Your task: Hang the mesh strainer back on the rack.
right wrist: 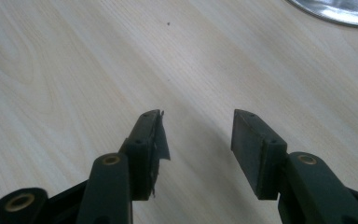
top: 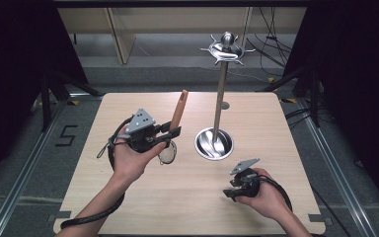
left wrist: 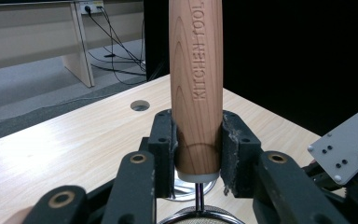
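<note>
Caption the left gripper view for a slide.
Left gripper clamps the wooden-handled strainer, handle upright, above the light wooden table.

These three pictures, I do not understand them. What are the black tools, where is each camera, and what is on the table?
A person holds a hand-operated gripper in each hand. The high view looks down on the table from above. The other two cameras ride on the grippers and look along their jaws. The left gripper is shut on the wooden handle of a strainer, handle pointing up. The right gripper is open, holds nothing, and hangs just over the bare wood. On the table stands a metal rack: a pole rising from a round base, with hooks at the top.
</note>
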Action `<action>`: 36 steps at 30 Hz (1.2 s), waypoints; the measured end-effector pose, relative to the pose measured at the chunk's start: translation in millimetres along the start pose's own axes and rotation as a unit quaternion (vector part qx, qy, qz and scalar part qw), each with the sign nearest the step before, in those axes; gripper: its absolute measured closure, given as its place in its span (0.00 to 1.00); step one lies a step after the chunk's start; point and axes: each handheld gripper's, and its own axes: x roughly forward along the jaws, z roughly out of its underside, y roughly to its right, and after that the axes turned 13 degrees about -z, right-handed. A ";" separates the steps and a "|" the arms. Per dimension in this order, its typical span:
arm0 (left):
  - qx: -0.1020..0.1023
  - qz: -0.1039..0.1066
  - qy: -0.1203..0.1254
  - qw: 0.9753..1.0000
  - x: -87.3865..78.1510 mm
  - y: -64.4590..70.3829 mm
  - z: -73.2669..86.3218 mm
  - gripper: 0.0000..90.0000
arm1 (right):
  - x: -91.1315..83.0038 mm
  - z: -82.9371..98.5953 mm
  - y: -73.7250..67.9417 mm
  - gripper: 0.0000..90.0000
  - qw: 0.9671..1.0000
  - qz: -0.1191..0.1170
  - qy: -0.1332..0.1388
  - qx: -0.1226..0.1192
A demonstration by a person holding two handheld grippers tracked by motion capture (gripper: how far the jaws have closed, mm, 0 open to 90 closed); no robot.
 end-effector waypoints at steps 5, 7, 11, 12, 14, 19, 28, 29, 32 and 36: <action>-0.001 0.001 0.006 1.000 1.7 2.2 -4.9 0.75 | -0.4 0.1 -0.8 0.59 1.000 0.000 -0.001 0.008; 0.000 0.002 0.010 1.000 2.3 2.5 -6.5 0.75 | -0.2 0.2 -0.8 0.59 1.000 0.000 0.001 0.007; 0.000 0.001 0.011 1.000 2.2 3.2 -9.2 0.75 | -0.2 0.3 -0.8 0.59 1.000 0.000 0.001 0.006; 0.000 0.001 0.013 1.000 2.2 3.4 -10.2 0.75 | -0.2 0.3 -0.8 0.59 1.000 0.000 0.001 0.006; 0.001 0.001 0.015 1.000 2.3 3.3 -12.1 0.75 | 1.0 0.6 -0.5 0.59 1.000 -0.002 0.009 0.008; 0.000 -0.001 0.020 1.000 2.4 3.4 -16.9 0.75 | -0.4 0.2 -0.9 0.59 1.000 -0.002 0.003 0.009; 0.003 0.002 0.031 1.000 4.9 9.1 -23.8 0.75 | 0.1 0.4 -0.2 0.59 1.000 0.000 0.008 0.005; 0.003 0.001 0.031 1.000 5.0 9.7 -24.4 0.75 | 0.2 0.4 -0.4 0.59 1.000 0.003 0.010 0.004; 0.005 0.003 0.034 0.999 5.9 10.9 -26.0 0.75 | 0.4 0.7 0.8 0.59 1.000 0.003 0.013 0.003; 0.006 0.004 0.035 0.999 6.4 12.6 -28.3 0.75 | -1.1 0.0 0.8 0.59 1.000 0.006 0.008 0.002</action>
